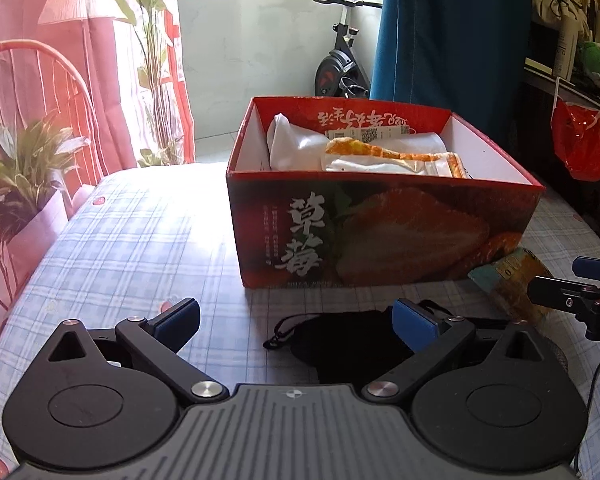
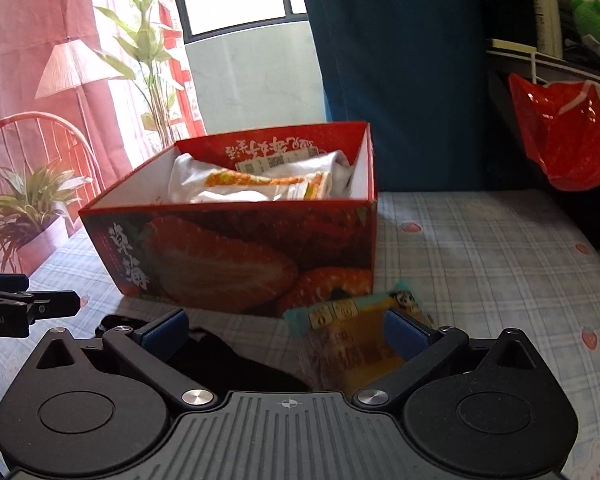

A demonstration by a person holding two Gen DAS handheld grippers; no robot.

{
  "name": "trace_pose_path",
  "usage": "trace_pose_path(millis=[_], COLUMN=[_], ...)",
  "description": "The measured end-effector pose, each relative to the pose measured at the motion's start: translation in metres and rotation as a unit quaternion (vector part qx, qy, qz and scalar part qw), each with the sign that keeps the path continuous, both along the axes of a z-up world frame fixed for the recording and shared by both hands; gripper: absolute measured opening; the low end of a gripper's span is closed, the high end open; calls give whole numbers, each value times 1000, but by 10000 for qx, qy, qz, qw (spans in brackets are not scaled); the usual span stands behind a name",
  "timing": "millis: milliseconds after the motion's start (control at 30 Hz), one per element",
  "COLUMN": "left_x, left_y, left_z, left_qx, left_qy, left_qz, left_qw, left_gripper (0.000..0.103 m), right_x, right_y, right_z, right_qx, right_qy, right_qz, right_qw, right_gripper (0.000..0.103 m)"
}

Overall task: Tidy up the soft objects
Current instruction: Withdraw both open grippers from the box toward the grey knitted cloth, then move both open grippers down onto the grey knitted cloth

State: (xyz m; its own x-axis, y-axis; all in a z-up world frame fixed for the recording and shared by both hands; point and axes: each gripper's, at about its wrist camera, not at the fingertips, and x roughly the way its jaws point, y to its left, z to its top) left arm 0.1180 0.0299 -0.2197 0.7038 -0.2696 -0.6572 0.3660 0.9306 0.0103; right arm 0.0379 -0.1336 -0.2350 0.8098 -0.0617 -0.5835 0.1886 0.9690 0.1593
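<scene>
Both claws point forward and downward over the checked cloth (image 1: 132,240), side by side. The left gripper (image 1: 296,322) has its jaws spread wide with nothing pinched; the black pouch (image 1: 340,344) lies on the cloth between its fingers, nearer the right one, and its near end is hidden behind the claw's body. The right gripper (image 2: 286,330) is likewise spread wide and empty; the yellow snack packet (image 2: 352,340) lies between its fingers, close by the right one, blurred so its print cannot be read. Just ahead of both claws stands the red strawberry box (image 1: 380,224), open-topped, holding white folded cloth (image 1: 296,144) and an orange-edged white packet (image 1: 384,158); what lies beneath them cannot be seen.
</scene>
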Motion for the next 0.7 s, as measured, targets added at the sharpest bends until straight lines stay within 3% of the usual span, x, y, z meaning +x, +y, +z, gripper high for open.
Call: trace_pose_path(millis=[300, 700], left_x=[-16, -12], left_y=[16, 12], left_z=[-35, -70], left_qx=[-298, -38], left_qy=[413, 664], left_qz=[-58, 27], left_qw=[9987, 9978], left_gripper=[103, 103], right_x=[-36, -41], right_y=[3, -6], right_z=[-23, -60], right_qx=[22, 99], right_qy=[134, 747], right_qz=[223, -2], right_qw=[9997, 9972], right_gripper=[103, 103])
